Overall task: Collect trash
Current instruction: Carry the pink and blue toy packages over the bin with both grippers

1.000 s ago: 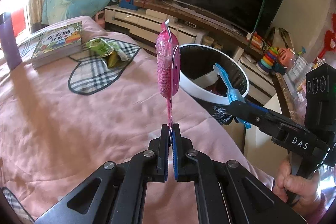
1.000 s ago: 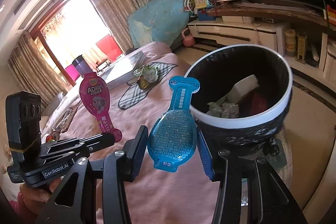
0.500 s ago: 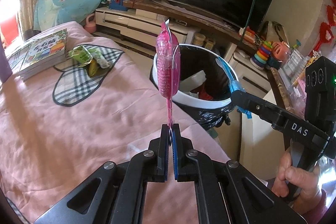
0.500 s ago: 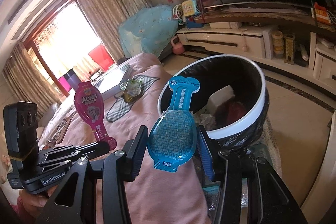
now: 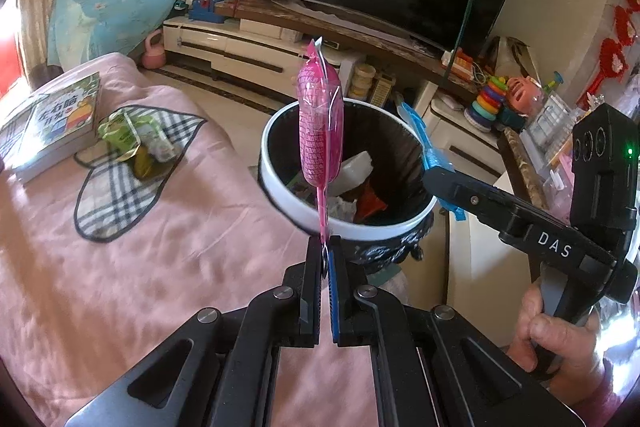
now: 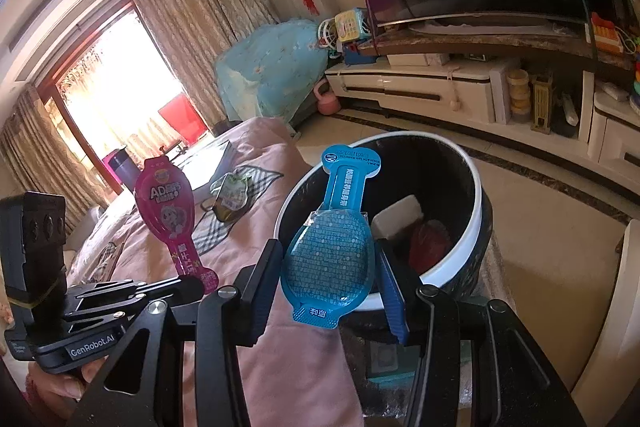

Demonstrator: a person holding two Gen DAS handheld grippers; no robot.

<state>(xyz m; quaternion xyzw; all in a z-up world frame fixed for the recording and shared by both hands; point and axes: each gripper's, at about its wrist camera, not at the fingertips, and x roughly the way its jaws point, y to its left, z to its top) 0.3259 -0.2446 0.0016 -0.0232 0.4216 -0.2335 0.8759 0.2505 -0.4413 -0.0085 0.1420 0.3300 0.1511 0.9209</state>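
We hold a tool in each hand. The left tool (image 5: 327, 251) has its jaws pressed together on the thin tail of a pink packet (image 5: 320, 131), which stands upright from the tips, edge-on to this camera. In the right wrist view the same pink packet (image 6: 166, 203) shows its printed face, to the left of the right tool.

The right tool (image 6: 328, 267) has its jaws partly spread and clamped on the two sides of a blue packet (image 6: 328, 259), gripping the rounded blister part; the narrow neck of the packet rises above the tips. From the left wrist camera we see this blue packet (image 5: 424, 143) edge-on, off to the right of the left tool, with a hand (image 5: 548, 339) wrapped around the right tool's handle.

Just ahead of both tools stands a round trash bin (image 5: 280, 195) with a white rim and a black liner. It already holds white, red and other scraps. In the right wrist view the trash bin (image 6: 476, 227) sits directly behind the blue packet.

To the left of the left tool spreads a bed with a pink cover (image 5: 120, 267). On it, well away from the tips, lie a checked cloth (image 5: 116, 203), a green wrapper (image 5: 120, 135) on that cloth, and a book (image 5: 60, 115) farther left.
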